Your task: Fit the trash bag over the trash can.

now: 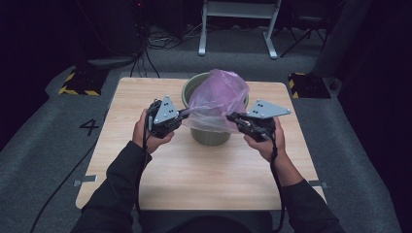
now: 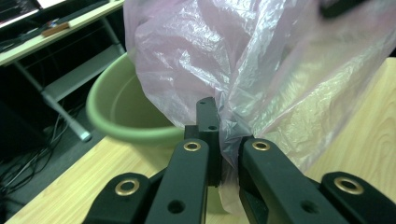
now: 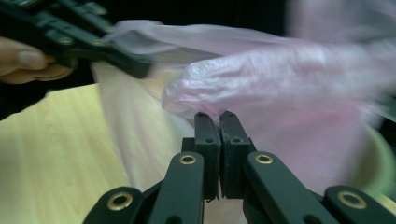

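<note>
Both hand-held grippers, left (image 1: 182, 116) and right (image 1: 232, 117), clamp the thin, slippery pink bag's (image 1: 216, 99) edges over the green bin (image 1: 192, 87)

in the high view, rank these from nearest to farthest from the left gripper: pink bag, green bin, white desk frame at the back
1. pink bag: its edge is pinched in the left gripper, just to its right.
2. green bin: right behind the bag, mid-table.
3. white desk frame: on the floor beyond the table's far edge.
</note>
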`<state>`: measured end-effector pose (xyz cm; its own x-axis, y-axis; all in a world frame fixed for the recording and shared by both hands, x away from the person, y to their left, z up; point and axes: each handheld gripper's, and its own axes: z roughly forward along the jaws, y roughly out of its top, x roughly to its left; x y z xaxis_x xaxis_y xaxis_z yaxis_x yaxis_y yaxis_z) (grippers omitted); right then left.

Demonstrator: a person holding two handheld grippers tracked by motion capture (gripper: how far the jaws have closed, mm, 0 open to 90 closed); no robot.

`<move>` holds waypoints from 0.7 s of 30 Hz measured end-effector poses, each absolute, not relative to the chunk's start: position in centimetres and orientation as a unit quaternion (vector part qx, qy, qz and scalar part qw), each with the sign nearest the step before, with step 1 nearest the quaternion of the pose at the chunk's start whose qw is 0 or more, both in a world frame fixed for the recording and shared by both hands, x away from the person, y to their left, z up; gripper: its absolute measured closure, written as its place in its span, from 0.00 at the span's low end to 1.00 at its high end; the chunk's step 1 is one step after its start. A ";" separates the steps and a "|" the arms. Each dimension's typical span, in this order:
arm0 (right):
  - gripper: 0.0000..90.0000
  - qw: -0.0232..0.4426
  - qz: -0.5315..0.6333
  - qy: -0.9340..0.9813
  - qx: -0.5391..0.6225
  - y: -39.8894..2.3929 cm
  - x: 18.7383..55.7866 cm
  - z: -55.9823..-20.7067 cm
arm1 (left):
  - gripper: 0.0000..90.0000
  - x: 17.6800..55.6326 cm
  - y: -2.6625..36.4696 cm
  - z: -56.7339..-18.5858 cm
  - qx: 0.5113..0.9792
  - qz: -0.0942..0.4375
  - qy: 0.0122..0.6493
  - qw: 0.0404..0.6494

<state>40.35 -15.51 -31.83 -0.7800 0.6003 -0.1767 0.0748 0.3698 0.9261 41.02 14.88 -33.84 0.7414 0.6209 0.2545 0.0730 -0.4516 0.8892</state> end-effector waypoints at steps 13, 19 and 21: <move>0.98 0.266 0.531 0.739 0.317 -21.9 43.2 -31.8 | 1.00 41.8 18.0 -34.9 0.802 0.268 0.250 0.472; 0.98 0.242 0.515 0.743 0.351 -22.8 44.6 -33.6 | 0.99 41.4 18.0 -36.0 0.808 0.251 0.238 0.477; 0.99 0.234 0.515 0.746 0.351 -23.0 44.4 -34.1 | 0.98 40.8 18.1 -36.1 0.808 0.244 0.233 0.484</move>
<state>44.44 -22.97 -34.14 -0.6439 0.7651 0.0122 0.2836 0.2238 0.9324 40.84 18.09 -36.10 0.7729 0.6116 0.1689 0.1401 -0.4241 0.8947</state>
